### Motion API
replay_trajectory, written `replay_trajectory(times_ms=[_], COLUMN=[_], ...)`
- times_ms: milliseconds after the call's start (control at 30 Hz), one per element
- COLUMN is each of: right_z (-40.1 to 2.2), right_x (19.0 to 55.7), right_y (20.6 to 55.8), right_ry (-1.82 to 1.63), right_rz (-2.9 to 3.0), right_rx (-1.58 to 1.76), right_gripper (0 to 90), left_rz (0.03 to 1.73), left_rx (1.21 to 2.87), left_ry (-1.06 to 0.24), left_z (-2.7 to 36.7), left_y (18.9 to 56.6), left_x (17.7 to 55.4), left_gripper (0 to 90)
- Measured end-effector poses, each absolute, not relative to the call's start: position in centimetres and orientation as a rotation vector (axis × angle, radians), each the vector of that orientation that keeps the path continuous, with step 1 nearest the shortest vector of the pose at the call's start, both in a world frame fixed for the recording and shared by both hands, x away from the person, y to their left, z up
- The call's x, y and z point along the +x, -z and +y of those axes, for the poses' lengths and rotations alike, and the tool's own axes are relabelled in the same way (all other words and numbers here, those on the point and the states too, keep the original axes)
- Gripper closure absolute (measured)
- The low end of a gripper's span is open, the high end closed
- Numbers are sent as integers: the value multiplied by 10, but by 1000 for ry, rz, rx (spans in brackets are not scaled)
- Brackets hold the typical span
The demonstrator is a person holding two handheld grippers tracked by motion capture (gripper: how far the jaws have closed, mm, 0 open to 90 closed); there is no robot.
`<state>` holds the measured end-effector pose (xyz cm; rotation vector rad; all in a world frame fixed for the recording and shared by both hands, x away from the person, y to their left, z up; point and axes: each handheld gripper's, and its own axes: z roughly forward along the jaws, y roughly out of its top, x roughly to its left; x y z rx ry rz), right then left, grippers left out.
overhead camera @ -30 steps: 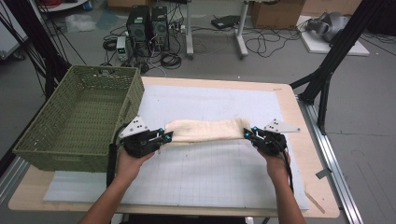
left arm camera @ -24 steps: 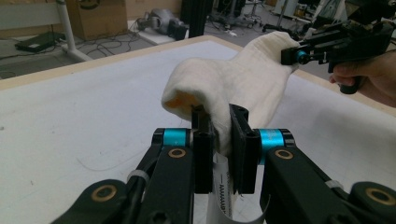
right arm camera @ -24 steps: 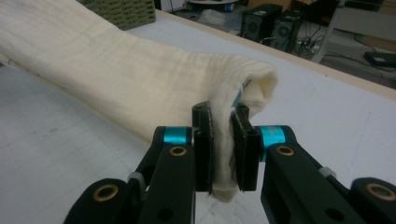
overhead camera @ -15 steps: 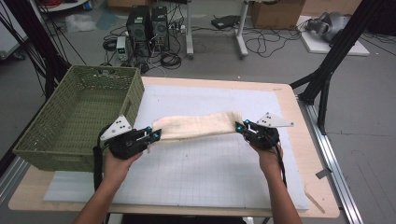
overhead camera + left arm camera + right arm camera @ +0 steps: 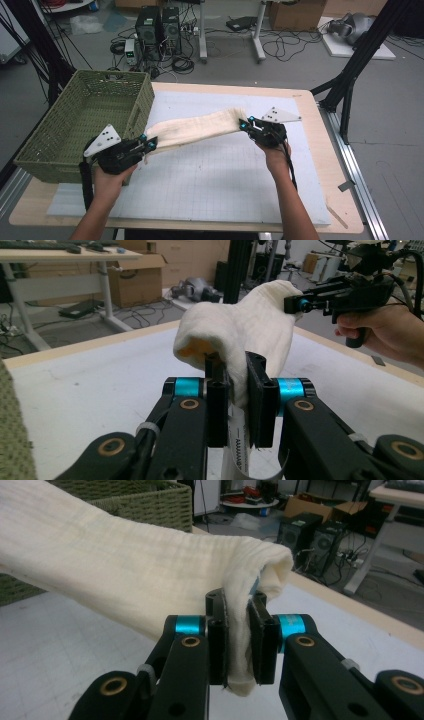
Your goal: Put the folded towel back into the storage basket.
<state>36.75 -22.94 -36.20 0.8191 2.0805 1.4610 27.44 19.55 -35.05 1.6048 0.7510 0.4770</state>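
Two grippers hold one cream cloth [image 5: 197, 129] between them, stretched in the air above the surface [image 5: 320, 165], which carries a white gridded mat [image 5: 215, 180]. In the high view the left gripper [image 5: 146, 145] grips the cloth's near-left end just beside the corner of a green woven basket [image 5: 60, 145], and the right gripper [image 5: 246, 123] grips the far-right end, higher up the mat. The cloth runs as a folded, rumpled band from one to the other, rising from left to right, and it sags a little in the middle without touching the mat. In the left gripper view the fingers [image 5: 218, 390] are drawn narrow, pinching a bunched fold of the cloth [image 5: 240, 335], with a printed label tape hanging below them; the other gripper, held in a hand [image 5: 385, 332], shows farther off at the cloth's opposite end. In the right gripper view the fingers [image 5: 262, 635] are likewise close together, clamped on a gathered edge of the cloth [image 5: 115, 575], and the basket's rim [image 5: 145, 502] stands behind the band. Both forearms come in from the bottom of the high view.
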Motion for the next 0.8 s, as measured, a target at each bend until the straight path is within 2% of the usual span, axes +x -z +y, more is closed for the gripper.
replay_trajectory(times_ms=[800], right_z=[-128], right_x=[422], right_y=[302], right_ry=[-1465], right_rz=[2109], right_rx=[657], right_gripper=[807], left_rz=[830], left_rx=[1487], left_ry=[-608], left_z=[253], left_y=[330], left_x=[247], left_gripper=[810])
